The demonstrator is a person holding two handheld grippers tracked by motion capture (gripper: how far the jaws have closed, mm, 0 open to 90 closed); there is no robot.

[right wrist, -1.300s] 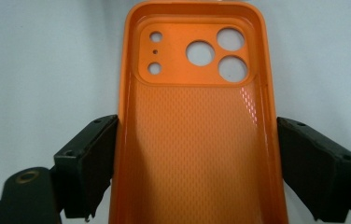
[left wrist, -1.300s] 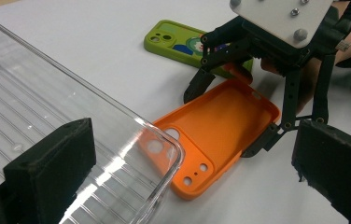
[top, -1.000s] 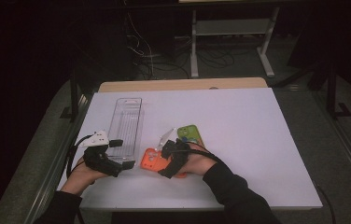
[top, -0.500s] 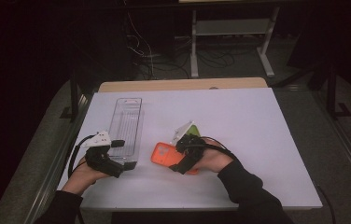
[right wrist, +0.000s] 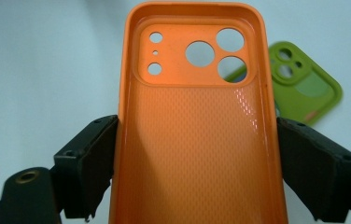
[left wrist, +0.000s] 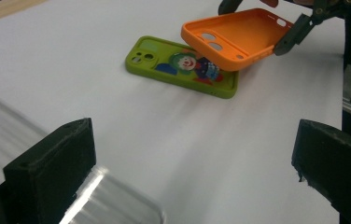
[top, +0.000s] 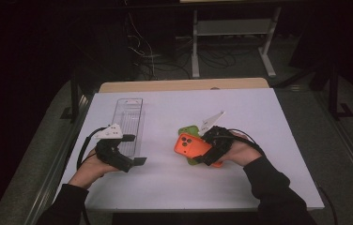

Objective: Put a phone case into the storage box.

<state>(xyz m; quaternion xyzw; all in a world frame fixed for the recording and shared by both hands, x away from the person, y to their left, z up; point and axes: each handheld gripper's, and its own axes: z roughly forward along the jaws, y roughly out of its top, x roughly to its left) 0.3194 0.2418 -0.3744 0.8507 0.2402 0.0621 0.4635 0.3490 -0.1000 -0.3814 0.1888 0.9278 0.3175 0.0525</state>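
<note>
Your right claw (right wrist: 197, 158) pinches the orange phone case (right wrist: 197, 121) by its long sides; it's soft-looking, matte, with rounded corners, a dimpled inner face and round camera holes. It hangs tilted over the green cartoon-printed case (left wrist: 183, 65) lying flat on the white bench (top: 259, 112). Your left claw (left wrist: 187, 172) is spread wide beside the clear ribbed tray (top: 130, 122). Since half a second ago, the orange case has tipped further up.

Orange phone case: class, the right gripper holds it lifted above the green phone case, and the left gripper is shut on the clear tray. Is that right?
Not quite. The left gripper is open and holds nothing, as the left gripper view shows. The right gripper does hold the orange phone case lifted above the green phone case.
</note>
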